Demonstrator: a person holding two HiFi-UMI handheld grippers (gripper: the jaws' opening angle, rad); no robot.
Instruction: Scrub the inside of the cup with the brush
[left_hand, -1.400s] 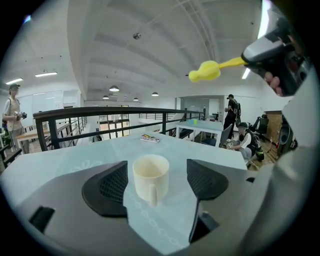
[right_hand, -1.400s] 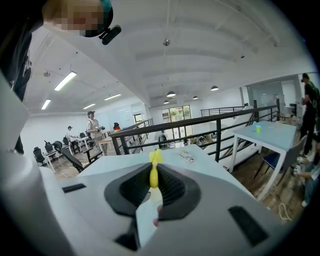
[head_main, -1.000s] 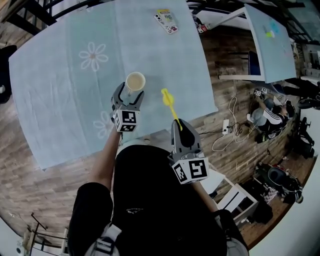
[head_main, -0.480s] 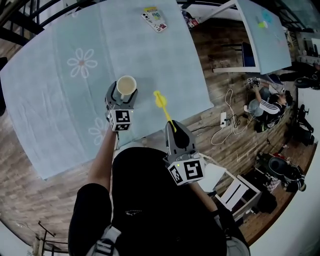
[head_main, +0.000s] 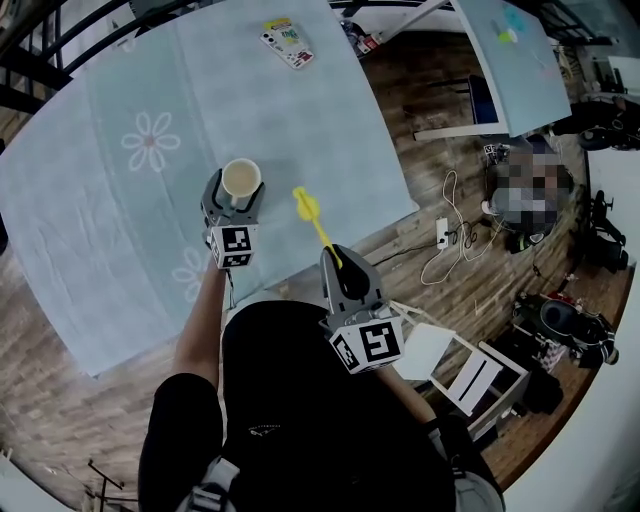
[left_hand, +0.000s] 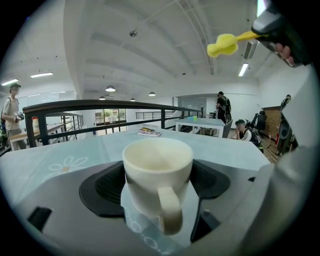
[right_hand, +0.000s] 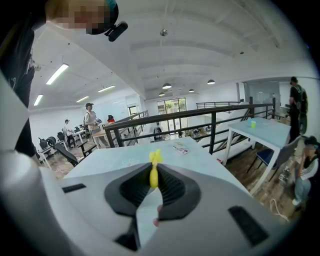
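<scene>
Cream cup (left_hand: 157, 167), likely rigid and breakable, best squeezed across its walls, stood loose between the just-widened jaws of the left gripper (head_main: 234, 200); right gripper (right_hand: 152, 176) pinched yellow brush (head_main: 317, 228).

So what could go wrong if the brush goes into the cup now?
The left gripper has just been opening its jaws: they stand round the cup without seeming to press it, so the brush could push or tip it. The right gripper holds the brush by its thin handle end; it may twist when scrubbing.
</scene>
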